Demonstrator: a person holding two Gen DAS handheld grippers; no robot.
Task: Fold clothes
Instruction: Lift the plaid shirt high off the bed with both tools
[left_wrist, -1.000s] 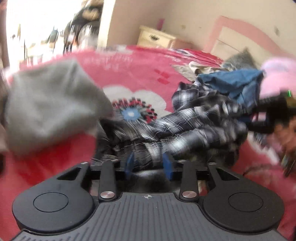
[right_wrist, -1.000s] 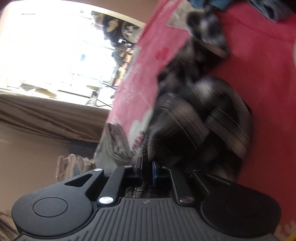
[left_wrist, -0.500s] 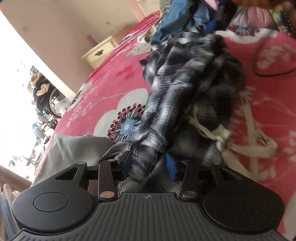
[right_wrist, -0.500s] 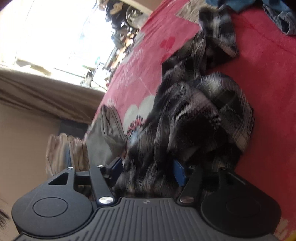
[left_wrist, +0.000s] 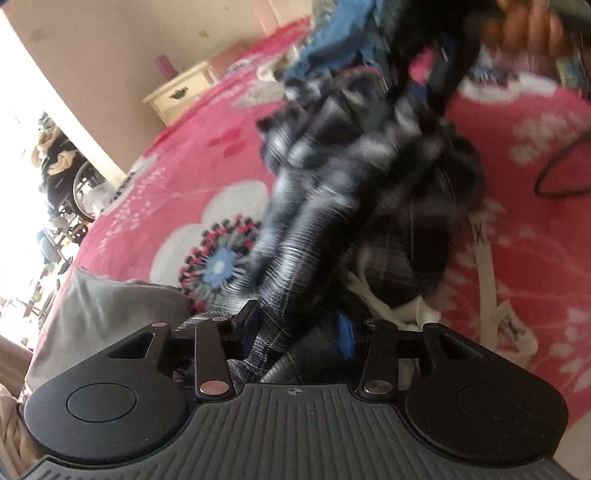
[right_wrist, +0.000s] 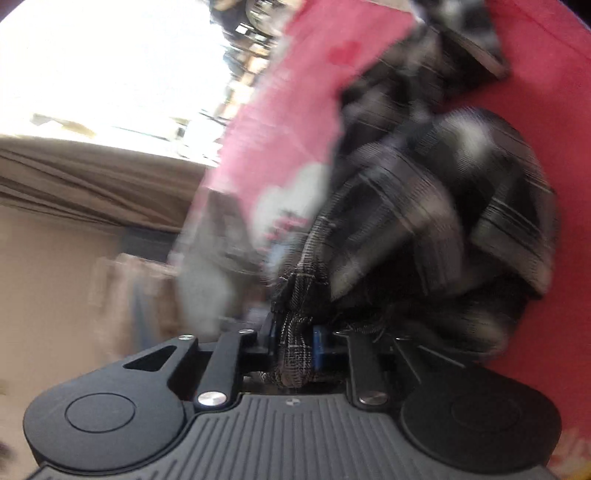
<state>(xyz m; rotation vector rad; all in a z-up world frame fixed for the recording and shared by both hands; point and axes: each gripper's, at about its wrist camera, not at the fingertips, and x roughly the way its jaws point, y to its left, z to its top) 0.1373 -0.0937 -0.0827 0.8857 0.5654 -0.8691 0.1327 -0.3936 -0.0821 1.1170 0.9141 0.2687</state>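
Plaid shirt (left_wrist: 354, 192) bunched on pink floral bedspread (left_wrist: 207, 155), stretched between both grippers. Right gripper (right_wrist: 295, 339) jaws closing, pinching twisted shirt edge. Left gripper (left_wrist: 299, 328) jaws opening, shirt fabric between them. Grey garment (left_wrist: 107, 314) lies beside, blue clothes (left_wrist: 332, 44) beyond.

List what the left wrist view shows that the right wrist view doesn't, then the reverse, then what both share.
Left wrist only: a cream nightstand, blue clothes, a hand and the left gripper, jaws opening with plaid cloth between them.
Right wrist only: a beige curtain and the right gripper, jaws closing on a bunched plaid fold.
Both: the plaid shirt, the pink floral bedspread and a grey garment.
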